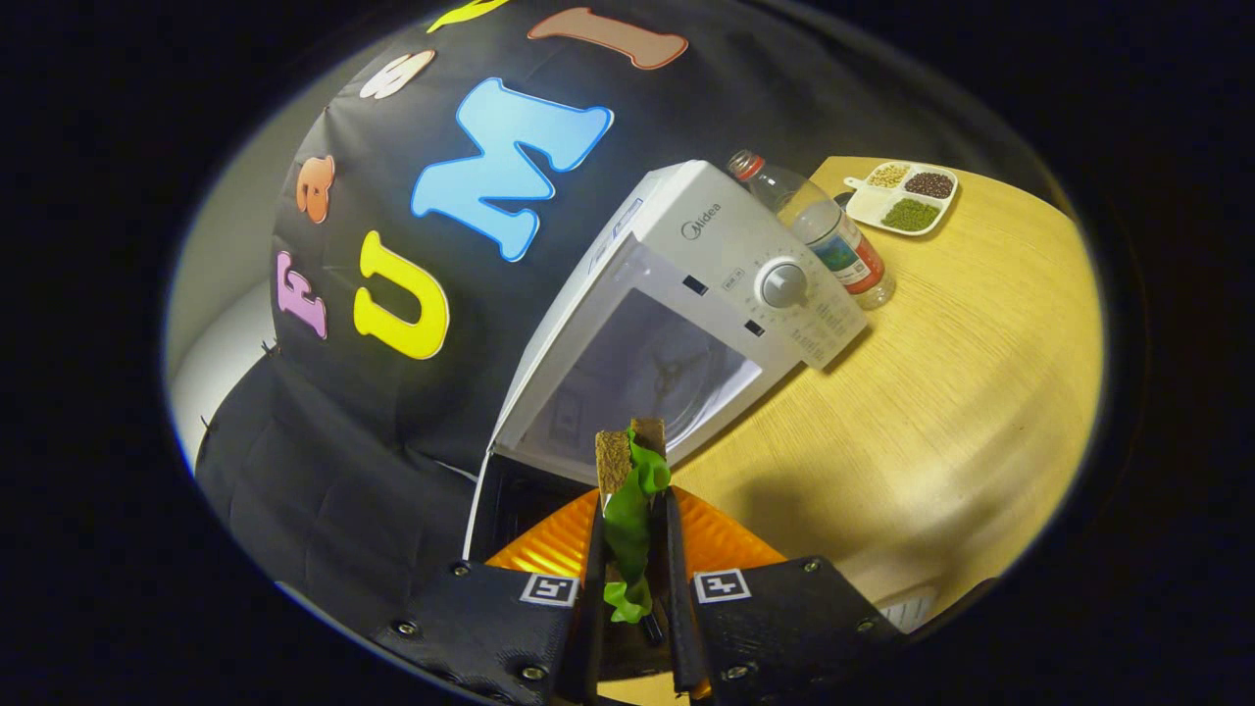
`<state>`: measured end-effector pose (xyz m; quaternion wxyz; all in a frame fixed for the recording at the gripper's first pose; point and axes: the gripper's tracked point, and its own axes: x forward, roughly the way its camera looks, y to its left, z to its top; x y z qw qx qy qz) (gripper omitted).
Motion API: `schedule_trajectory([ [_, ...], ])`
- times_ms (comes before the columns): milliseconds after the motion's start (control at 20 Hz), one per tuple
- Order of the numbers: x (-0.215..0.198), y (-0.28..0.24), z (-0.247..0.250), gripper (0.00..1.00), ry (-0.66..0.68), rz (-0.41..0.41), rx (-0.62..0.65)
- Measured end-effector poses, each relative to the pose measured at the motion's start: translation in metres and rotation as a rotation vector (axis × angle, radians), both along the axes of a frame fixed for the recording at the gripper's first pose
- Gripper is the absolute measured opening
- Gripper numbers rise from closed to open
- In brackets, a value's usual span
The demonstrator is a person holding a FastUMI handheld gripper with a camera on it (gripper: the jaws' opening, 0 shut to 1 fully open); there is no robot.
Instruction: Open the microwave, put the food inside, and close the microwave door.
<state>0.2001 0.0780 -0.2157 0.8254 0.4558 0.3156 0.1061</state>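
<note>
My gripper (632, 510) is shut on a sandwich (627, 490): brown bread slices with green lettuce hanging between the orange fingers (549, 544). Just ahead stands the white microwave (726, 245) on the wooden table (941, 412). Its door (490, 495) is swung open to the left and shows edge-on with a dark inner face. The cavity (647, 378) is lit, pale inside, with the turntable faintly visible. The sandwich's top sits in front of the cavity's lower edge. The whole scene appears tilted.
A clear plastic bottle (828, 235) with a red label stands right behind the microwave's control panel and knob (782, 284). Farther back on the table lies a white divided tray (904, 196) of grains and beans. Black cloth covers the wall to the left.
</note>
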Motion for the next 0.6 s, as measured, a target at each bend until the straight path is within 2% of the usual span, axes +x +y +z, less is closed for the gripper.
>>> schedule_trajectory([
  [250,0.042,0.018,-0.013,0.28,-0.045,-0.073,0.032],
  [600,0.091,0.051,-0.037,0.28,-0.091,-0.118,0.085],
])
